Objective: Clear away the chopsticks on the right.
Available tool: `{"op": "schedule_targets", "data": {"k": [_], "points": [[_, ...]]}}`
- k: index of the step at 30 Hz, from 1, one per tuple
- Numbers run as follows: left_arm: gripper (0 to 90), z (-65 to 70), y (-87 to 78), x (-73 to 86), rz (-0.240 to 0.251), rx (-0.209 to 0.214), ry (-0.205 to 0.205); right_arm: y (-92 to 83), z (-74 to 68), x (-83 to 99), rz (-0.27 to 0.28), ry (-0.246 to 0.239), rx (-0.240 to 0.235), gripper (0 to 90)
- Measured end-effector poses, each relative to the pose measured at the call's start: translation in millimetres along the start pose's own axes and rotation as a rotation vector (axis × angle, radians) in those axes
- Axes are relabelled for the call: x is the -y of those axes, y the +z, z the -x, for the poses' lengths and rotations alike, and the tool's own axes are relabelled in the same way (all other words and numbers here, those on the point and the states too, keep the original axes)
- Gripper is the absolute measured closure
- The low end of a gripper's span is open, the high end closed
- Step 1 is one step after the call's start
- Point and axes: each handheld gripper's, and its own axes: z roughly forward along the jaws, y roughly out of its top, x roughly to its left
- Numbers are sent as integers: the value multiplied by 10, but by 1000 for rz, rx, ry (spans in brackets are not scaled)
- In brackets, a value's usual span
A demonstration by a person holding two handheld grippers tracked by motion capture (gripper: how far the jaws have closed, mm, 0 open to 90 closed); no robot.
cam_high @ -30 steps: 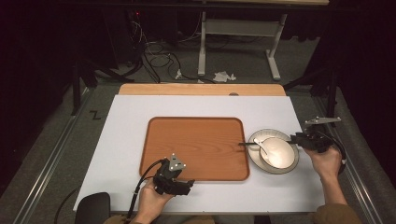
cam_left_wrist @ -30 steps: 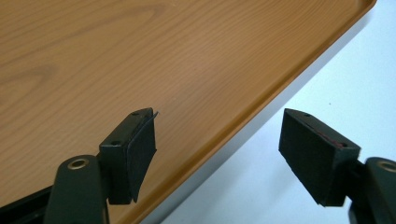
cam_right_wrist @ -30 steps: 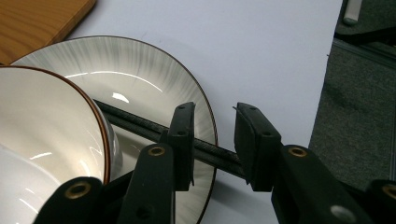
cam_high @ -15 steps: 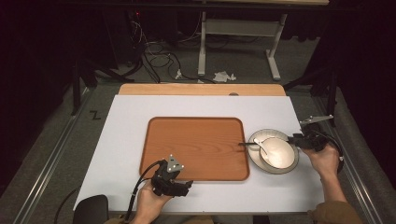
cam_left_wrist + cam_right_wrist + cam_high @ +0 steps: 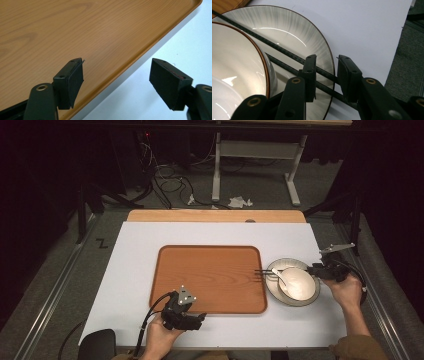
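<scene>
Two black chopsticks (image 5: 287, 53) lie across the grey plate (image 5: 312, 37), running from the upper left of the right gripper view down to its lower centre, where they pass between the jaws of the right gripper (image 5: 327, 75). Jaws stand narrow, closing around the sticks; a gap remains on the right-hand side, so the pads do not look to be pressing yet. A bowl (image 5: 237, 75) with a brown rim sits on the plate at the left of that view.

High view: plate at centre right, just beside the wooden tray (image 5: 210, 277); stick tips reach over the tray's right edge. A white spoon (image 5: 281, 277) rests in the bowl.

Left gripper (image 5: 116, 82) hangs wide and empty over the tray's near edge; one jaw over wood, one over the white table (image 5: 180, 37).

Step in hand, as I judge it: grasping the chopsticks at their near end. Next move calls for closing fully on both sticks together, then lifting level so neither slips or drags the plate.
</scene>
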Motion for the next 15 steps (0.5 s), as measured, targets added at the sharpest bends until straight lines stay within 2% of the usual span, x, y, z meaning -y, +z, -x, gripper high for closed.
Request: {"op": "schedule_targets", "data": {"k": [5,10,15], "points": [[273,0,-2,0,0,0,1,-20,-4,12,-6,-5,-19,755],[273,8,2,-3,1,-2,5,-3,-31,3,-4,-31,-36,753],[273,8,-6,-2,6,0,2,-9,-21,9,-12,-30,-59,782]]}}
